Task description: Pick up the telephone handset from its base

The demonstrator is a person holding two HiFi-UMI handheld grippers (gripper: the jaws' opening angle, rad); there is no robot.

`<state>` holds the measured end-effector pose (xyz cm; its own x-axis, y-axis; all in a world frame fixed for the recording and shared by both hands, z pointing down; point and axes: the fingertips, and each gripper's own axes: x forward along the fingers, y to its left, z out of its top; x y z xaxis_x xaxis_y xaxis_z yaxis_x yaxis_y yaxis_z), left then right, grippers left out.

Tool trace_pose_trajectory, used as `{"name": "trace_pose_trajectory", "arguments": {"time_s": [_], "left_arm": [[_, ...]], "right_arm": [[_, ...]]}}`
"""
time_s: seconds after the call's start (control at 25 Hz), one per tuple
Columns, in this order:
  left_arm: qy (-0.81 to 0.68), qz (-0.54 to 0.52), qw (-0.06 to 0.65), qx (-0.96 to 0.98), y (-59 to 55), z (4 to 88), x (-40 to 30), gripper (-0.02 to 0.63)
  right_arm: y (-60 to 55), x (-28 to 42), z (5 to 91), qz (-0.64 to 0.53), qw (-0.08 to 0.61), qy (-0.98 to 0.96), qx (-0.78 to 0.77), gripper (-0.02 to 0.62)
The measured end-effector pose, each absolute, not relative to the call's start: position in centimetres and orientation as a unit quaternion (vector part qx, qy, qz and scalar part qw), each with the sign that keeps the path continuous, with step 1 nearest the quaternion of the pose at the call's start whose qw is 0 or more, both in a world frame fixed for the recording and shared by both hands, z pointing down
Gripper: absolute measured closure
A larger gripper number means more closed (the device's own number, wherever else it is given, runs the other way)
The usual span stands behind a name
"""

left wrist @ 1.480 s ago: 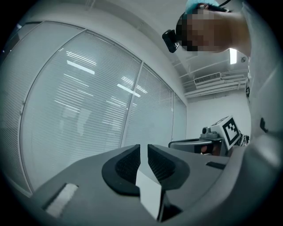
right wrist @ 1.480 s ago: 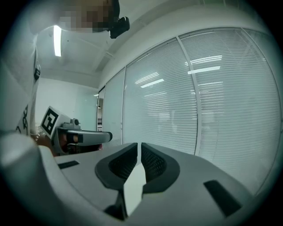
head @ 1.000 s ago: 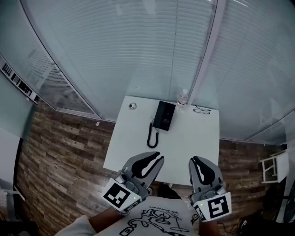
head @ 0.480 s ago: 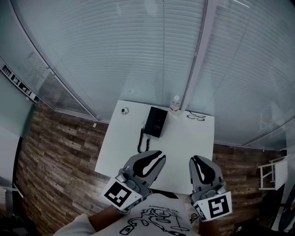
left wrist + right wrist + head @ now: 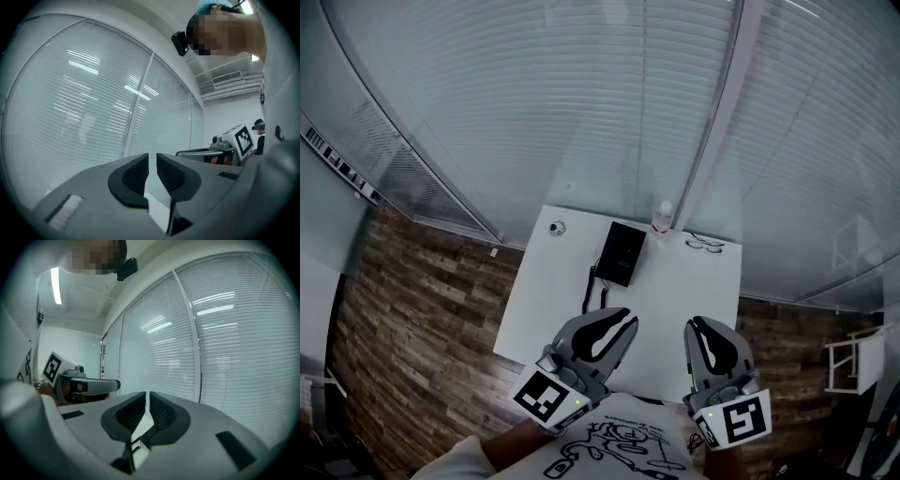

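A black telephone (image 5: 621, 253) with its handset resting on the base stands at the back middle of a white table (image 5: 675, 309). Its coiled cord (image 5: 589, 291) loops toward the near left. Both grippers are held level over the table's near edge, well short of the telephone. My left gripper (image 5: 617, 322) (image 5: 152, 155) is shut with nothing between its fingers. My right gripper (image 5: 697, 330) (image 5: 147, 393) also has its jaws together and holds nothing. Each gripper view looks past its jaws at window blinds and shows the other gripper at the side.
A small clear bottle (image 5: 662, 218) stands just right of the telephone, with a pair of glasses (image 5: 705, 246) farther right. A small round object (image 5: 557, 228) lies at the table's back left corner. Glass walls with blinds enclose the table; the floor is wood planks.
In the head view the table and telephone have grown larger and shifted lower. Both grippers keep the same pose with jaws unchanged.
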<state>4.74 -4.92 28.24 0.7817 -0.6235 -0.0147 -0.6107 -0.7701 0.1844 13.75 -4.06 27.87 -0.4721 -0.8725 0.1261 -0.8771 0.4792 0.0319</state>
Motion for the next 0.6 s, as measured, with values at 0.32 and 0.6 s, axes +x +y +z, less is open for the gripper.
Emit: {"name": "trace_pose_trajectory", "arguments": {"time_s": [0.32,0.6], "left_arm": [[-0.317,-0.049,0.069,0.944,-8.6,26.5,2.1,0.554],[-0.320,-0.036,0.080,0.943,-10.3,27.8,0.4,0.554]], "right_arm": [[-7.1,10.8,27.0,0.008,0.060,-0.855,0.515,0.574],[-8.5,9.4,27.6,0.010,0.069,-0.852,0.519,0.574]]}}
